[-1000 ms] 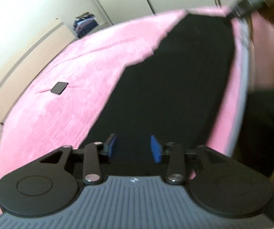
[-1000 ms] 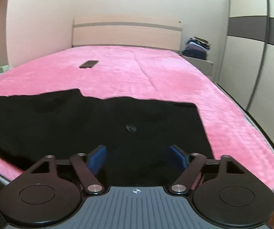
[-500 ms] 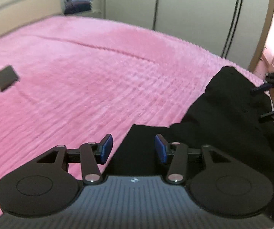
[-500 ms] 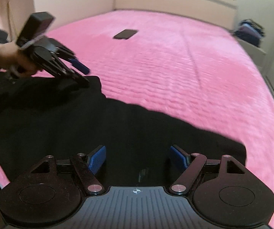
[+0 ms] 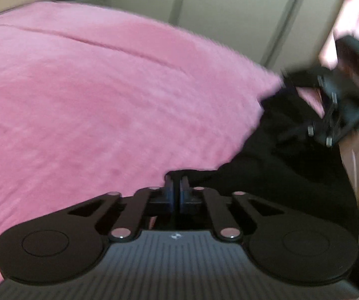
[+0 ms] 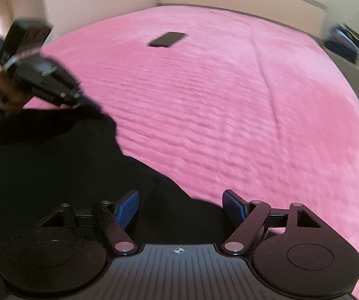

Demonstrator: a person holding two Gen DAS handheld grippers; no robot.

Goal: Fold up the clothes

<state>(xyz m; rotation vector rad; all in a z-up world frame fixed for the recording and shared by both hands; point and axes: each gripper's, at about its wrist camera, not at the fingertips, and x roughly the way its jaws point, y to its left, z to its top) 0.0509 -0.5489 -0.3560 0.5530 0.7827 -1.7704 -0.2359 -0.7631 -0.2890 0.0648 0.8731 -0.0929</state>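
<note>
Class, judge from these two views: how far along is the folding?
Done: the black garment lies on the pink bed, not yet visibly folded. In hand: the left tongs have shut on its edge; the right tongs are open over it. Left: every fold.

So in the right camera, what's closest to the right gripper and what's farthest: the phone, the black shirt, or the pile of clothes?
1. Black shirt, right under the open fingers.
2. Phone, mid-bed, left of centre.
3. Pile of clothes, beside the bed, far right.
</note>
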